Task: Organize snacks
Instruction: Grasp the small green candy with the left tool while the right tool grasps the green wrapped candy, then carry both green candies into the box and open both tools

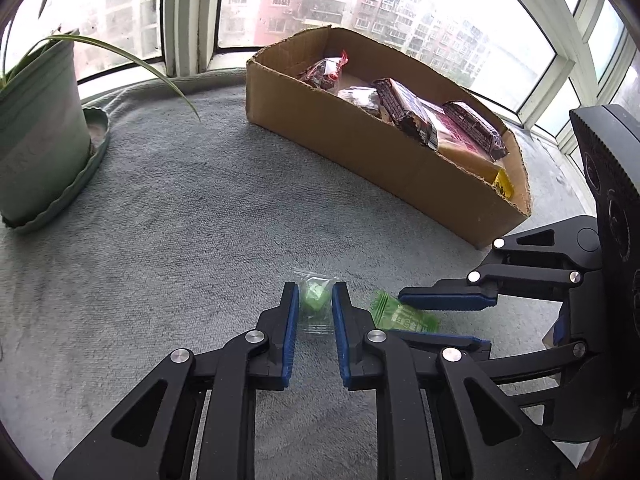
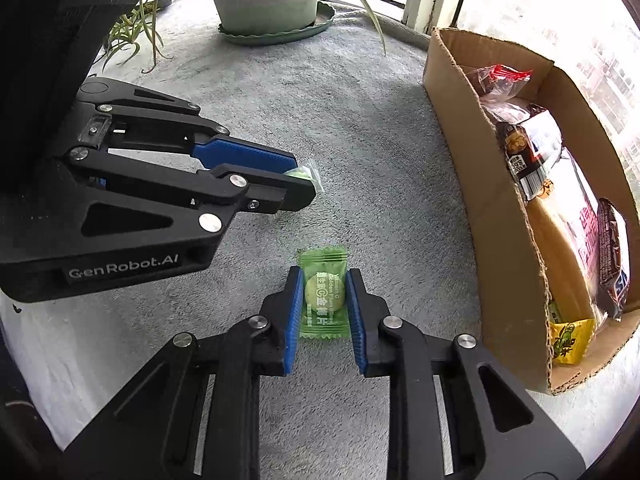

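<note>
Both fingers pairs clamped: we had left gripper [image 1: 315, 305] pitched down on clear-wrapped candy [image 1: 315, 303], right gripper [image 2: 323, 295] on green candy [image 2: 322, 295].

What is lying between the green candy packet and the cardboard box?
Nothing: in the right wrist view only bare grey cloth separates the green candy packet from the cardboard box.

A fuzzy grey-green cloth [image 1: 180, 208] with a matt nap covered the desk. At two o'clock sat a brown corrugated cardboard box [image 1: 360, 152], dull, with ragged torn edges, holding glossy dark plastic snack packs [image 1: 404, 110]. The matt black plastic left claw [image 1: 315, 304], with ribbed blue pads and shiny metal pins, pinched a clear crinkly wrapper [image 1: 314, 300]. The right claw [image 2: 324, 300] gripped a shiny green foil wrapper [image 2: 323, 292].
</note>
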The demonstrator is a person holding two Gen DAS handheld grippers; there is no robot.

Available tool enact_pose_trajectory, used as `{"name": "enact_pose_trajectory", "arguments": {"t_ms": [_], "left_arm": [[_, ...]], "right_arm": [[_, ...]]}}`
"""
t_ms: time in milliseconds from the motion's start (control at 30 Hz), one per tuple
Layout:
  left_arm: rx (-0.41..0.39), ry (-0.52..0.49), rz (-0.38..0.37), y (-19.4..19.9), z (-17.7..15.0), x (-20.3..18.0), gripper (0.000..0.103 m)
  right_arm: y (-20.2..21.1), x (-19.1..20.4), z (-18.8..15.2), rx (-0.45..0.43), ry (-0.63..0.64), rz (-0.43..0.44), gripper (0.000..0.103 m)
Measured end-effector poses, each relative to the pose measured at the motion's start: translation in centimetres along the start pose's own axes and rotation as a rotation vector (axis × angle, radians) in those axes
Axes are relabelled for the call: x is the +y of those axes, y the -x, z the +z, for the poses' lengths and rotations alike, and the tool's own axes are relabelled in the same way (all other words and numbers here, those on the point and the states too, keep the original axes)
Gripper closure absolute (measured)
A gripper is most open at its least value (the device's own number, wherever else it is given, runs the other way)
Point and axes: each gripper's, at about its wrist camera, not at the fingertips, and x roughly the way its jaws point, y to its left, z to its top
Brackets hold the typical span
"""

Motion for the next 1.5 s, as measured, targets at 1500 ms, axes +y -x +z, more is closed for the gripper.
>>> {"name": "enact_pose_trajectory", "arguments": {"t_ms": [1500], "left_arm": [[-0.201,-0.109,-0.057,0.6,10.6,-10.1,0.088]], "right_arm": [[11.7,-17.1,-2.4,-0.288,-0.398,-0.260,0.081]]}}
